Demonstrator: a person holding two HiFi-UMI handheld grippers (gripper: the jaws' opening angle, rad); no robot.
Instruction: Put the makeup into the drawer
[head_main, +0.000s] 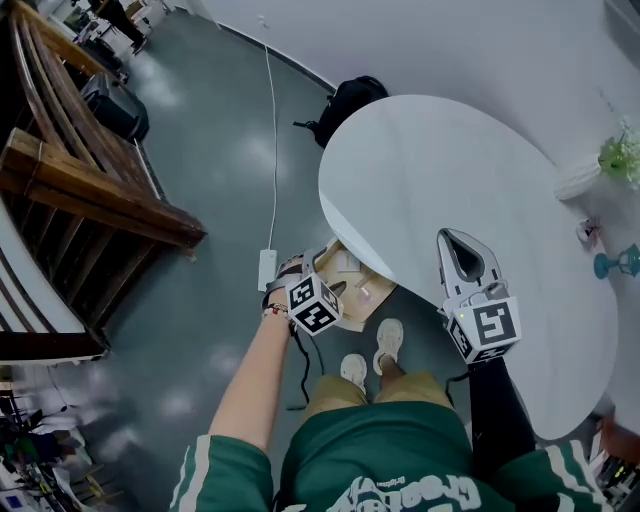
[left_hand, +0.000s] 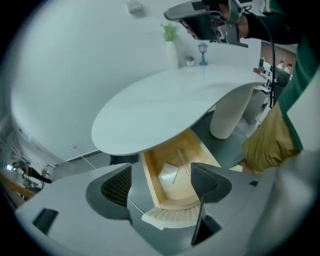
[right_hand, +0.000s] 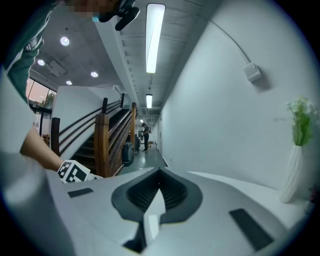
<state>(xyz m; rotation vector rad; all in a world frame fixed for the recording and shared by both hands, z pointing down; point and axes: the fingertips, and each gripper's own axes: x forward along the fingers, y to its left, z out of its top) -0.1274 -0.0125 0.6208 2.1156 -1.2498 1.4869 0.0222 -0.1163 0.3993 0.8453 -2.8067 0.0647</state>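
Note:
A wooden drawer (head_main: 345, 290) stands pulled out from under the white round table (head_main: 450, 170). Inside it lie a white packet (left_hand: 169, 174) and a thin stick (left_hand: 184, 162). My left gripper (head_main: 332, 292) hangs at the drawer's front, and in the left gripper view it (left_hand: 162, 187) is open, its jaws standing either side of the drawer's white front (left_hand: 167, 216). My right gripper (head_main: 464, 252) is held over the table's near edge. In the right gripper view it (right_hand: 159, 189) is shut with nothing in it.
A white vase with green sprigs (head_main: 612, 160) and a small blue lamp figure (head_main: 616, 263) stand at the table's far right. On the floor are a black backpack (head_main: 350, 100) and a power strip with its cable (head_main: 267, 268). A wooden staircase (head_main: 90, 180) rises at left. The person's shoes (head_main: 372, 355) are below the drawer.

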